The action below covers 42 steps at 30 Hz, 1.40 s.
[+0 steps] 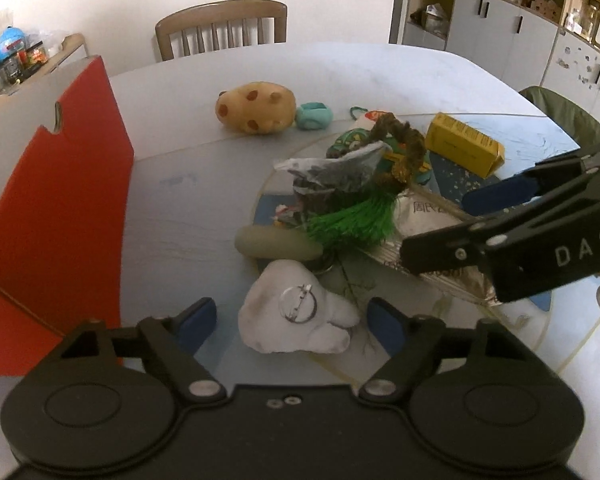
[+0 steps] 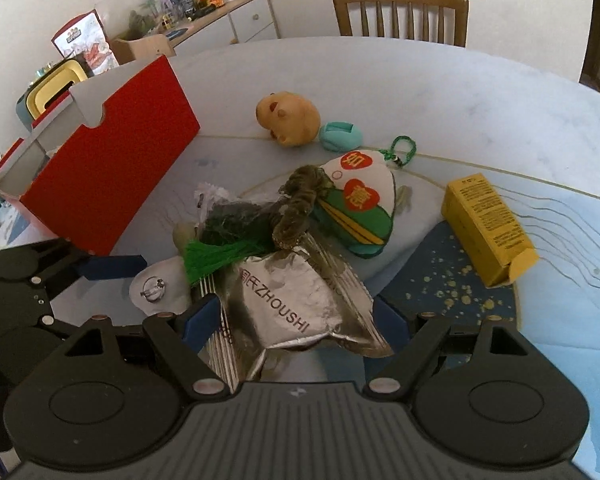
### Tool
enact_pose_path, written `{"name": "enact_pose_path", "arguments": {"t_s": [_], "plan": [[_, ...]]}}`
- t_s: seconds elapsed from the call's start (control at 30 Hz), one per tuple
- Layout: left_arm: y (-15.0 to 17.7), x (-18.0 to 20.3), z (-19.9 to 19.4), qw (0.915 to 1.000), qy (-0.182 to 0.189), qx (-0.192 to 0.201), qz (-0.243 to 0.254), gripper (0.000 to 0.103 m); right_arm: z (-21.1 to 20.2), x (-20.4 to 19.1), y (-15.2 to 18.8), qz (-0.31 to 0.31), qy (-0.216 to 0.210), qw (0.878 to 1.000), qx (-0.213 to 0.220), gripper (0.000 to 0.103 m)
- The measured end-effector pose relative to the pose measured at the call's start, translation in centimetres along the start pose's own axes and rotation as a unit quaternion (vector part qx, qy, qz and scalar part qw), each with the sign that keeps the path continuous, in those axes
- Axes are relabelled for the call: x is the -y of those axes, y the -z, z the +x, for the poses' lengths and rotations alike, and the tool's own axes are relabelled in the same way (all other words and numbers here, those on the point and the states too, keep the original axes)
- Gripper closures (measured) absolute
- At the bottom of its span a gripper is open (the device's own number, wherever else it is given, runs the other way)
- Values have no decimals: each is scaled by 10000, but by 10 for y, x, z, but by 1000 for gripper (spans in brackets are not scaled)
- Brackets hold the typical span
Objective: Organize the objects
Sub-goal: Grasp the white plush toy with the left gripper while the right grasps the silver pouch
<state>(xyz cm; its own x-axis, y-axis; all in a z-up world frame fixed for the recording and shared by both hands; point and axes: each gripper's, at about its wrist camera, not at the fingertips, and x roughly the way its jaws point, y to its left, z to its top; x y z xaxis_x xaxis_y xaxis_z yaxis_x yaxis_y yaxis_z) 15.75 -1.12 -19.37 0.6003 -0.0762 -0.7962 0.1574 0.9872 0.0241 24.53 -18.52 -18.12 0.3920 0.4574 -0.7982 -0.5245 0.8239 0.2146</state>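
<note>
- While its blue-padded jaws stand wide apart, the left gripper point(image 1: 290, 326) straddles a white tooth-shaped plush point(image 1: 296, 314) lying on the table point(image 1: 172, 208); neither pad visibly touches it.
- The plush bears a round metal pin badge point(image 1: 298, 305) on its upper face, and its two lobes point to the right side of the left wrist view, so its long axis runs roughly across the gap between the jaws.
- The right gripper point(image 2: 296, 320) is also spread wide, with a silver foil packet point(image 2: 296, 304) printed "ZHOUSHI" lying between its fingers; the left pad sits just beside the packet's edge, but whether it presses on it I cannot tell.
- The packet's long axis runs from the gripper body away toward the heap, its crumpled near end lying closest to the camera.
- The packet is part of a heap at the table's middle: a green tassel point(image 2: 224, 258), a dark crinkled bag point(image 2: 236, 216) and a brown fuzzy loop point(image 2: 300, 204) lie against its far end.
- A red box point(image 2: 112, 184) stands open to the left of the heap, its long side slanting away.
- Farther back lie a potato-shaped toy point(image 2: 288, 122) and, touching it, a teal piece point(image 2: 340, 136).
- A yellow carton point(image 2: 488, 228) lies flat to the right, well apart from the packet.
</note>
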Motion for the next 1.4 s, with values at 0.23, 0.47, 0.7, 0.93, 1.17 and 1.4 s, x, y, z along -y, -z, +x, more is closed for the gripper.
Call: {"name": "enact_pose_path", "arguments": {"t_s": [0.23, 0.47, 0.7, 0.93, 1.17, 1.4], "plan": [[-1, -1, -1, 10000, 29, 53, -34, 35, 5, -2, 1, -3, -50, 10000, 15, 21], [-2, 0, -3, 10000, 21, 12, -46, 44, 3, -6, 4, -71, 27, 10000, -4, 34], [-3, -2, -6, 9999, 71, -62, -117, 47, -5, -8, 9, -26, 63, 10000, 50, 45], [-1, -7, -18, 9996, 215, -48, -191, 49, -22, -10, 20, 158, 121, 9998, 66, 48], [-2, -13, -37, 9987, 444, 2, -235, 49, -52, -13, 32, 461, 189, 9984, 259, 48], [-13, -18, -68, 9969, 743, 166, -212, 49, -89, -26, 38, 683, 213, 9959, 555, 48]]}}
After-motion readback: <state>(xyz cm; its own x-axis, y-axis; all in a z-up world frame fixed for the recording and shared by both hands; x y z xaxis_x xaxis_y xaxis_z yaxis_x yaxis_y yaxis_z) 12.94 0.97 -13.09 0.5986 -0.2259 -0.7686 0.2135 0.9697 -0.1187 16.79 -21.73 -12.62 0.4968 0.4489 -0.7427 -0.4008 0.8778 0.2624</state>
